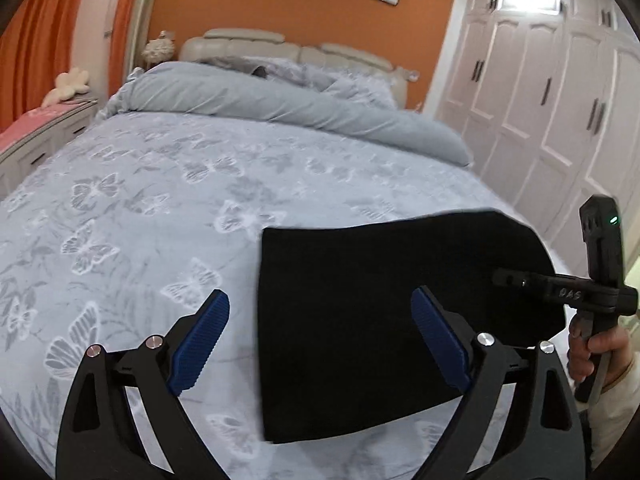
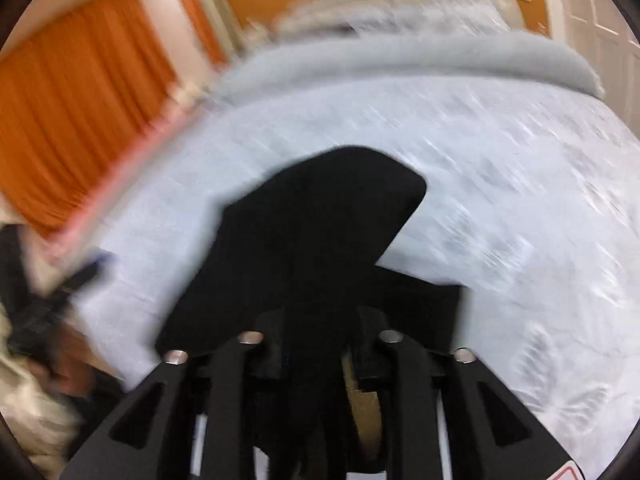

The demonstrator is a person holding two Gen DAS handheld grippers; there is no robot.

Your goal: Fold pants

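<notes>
Pants lie folded on the bed, one claw free and one at the cloth

The black pants (image 1: 384, 320) lie as a flat rectangle on the butterfly-print bed (image 1: 140, 208), where folds can be pressed. The left gripper (image 1: 320, 340) stands wide and empty, straddling the fabric's left edge, perhaps just let go. In the blurred right view the right gripper (image 2: 320, 320) looks narrowed on a raised fold, probably carrying it over.

Black pants (image 1: 360, 312) — folded to a flat rectangle on the bed; one end lifted, bunched — rt side.
</notes>
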